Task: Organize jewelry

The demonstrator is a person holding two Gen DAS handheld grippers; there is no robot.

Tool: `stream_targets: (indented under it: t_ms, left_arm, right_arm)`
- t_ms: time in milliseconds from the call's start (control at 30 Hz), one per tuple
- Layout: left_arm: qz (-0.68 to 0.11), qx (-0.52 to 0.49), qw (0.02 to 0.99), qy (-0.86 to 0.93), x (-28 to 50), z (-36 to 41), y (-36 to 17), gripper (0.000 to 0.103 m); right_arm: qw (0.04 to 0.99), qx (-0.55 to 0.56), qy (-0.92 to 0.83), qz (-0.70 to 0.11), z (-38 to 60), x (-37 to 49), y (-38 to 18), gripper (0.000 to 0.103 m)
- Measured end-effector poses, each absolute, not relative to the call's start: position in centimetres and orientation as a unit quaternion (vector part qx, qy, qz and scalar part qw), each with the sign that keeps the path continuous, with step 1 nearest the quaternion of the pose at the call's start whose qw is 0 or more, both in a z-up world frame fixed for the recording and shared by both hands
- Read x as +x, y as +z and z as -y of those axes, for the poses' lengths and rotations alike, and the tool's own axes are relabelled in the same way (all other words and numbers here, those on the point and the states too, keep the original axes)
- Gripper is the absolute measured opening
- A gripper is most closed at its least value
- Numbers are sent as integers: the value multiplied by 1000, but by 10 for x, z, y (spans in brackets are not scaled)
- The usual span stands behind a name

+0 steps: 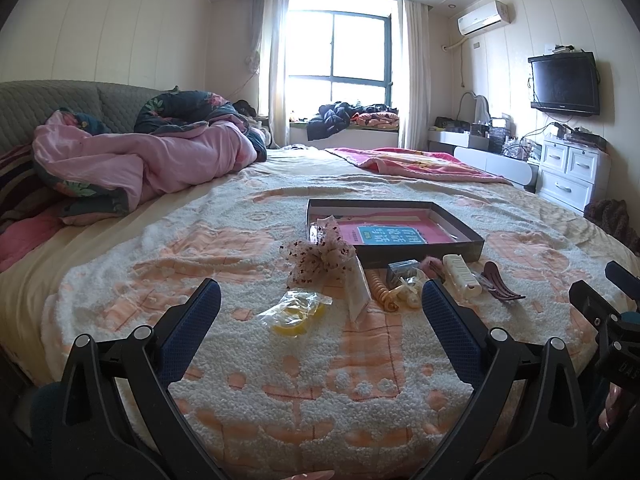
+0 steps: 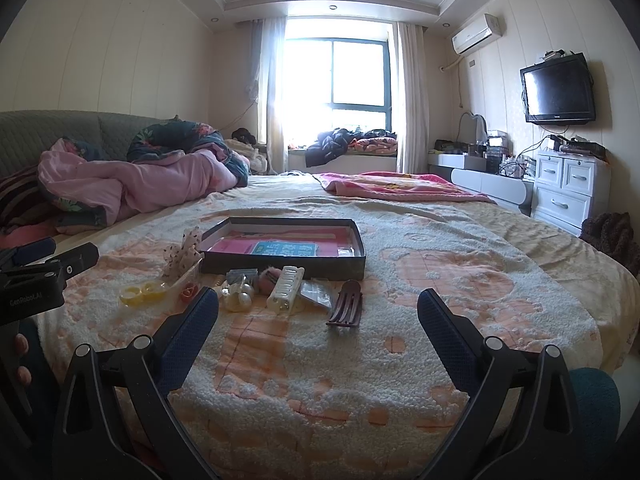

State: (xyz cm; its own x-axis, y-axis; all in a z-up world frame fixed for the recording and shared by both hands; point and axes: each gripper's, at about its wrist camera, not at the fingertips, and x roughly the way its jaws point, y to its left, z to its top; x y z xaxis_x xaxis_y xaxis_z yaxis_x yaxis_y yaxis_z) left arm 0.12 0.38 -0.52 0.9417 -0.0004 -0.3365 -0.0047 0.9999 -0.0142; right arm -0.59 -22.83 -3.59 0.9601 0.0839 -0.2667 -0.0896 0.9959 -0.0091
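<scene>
A shallow black box point(image 1: 460, 254) point(image 2: 280, 268) with a pink and blue lining lies on the bed. In front of it lie hair pieces: a dotted bow point(image 1: 320, 258) point(image 2: 186, 254), a yellow item in a clear bag point(image 1: 294, 312) point(image 2: 142, 292), a cream claw clip point(image 1: 462, 276) point(image 2: 286, 286), a dark red claw clip point(image 1: 500, 284) point(image 2: 346, 306), a spiral tie point(image 1: 382, 290) and pearl pieces point(image 2: 238, 298). My left gripper point(image 1: 320, 312) is open and empty, just short of the yellow bag. My right gripper point(image 2: 318, 320) is open and empty, near the dark red clip.
A white and peach blanket point(image 1: 320, 380) covers the bed. A pink quilt point(image 1: 140, 160) is heaped at the back left, and a pink blanket point(image 1: 420, 164) lies at the back right. White drawers point(image 1: 568, 172) and a wall TV point(image 1: 564, 84) stand right.
</scene>
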Motion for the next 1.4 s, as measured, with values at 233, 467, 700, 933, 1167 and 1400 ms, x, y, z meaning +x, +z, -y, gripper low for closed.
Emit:
stream_targets:
  t_ms: [233, 467, 700, 933, 1167, 1400]
  left_arm:
    - [-176, -6, 984, 2, 2, -5, -6, 92]
    - [-185, -15, 982, 16, 7, -14, -8, 92]
    - [-211, -28, 976, 35, 19, -29, -13, 92]
    - [-242, -34, 969, 41, 34, -41, -21, 92]
    - [-268, -34, 962, 35, 58, -50, -30, 92]
    - [-285, -21, 958, 38, 80, -52, -36, 92]
  right_arm:
    - [989, -15, 50, -139, 225, -4, -37, 97]
    - [984, -27, 78, -157, 215, 5, -41, 97]
    - [978, -41, 113, -173, 202, 20, -42, 97]
    - [970, -39, 129, -201, 192, 42, -46, 97]
    - [965, -35, 134, -223, 188, 68, -50, 97]
    - [957, -34, 127, -258, 186, 100, -57, 90]
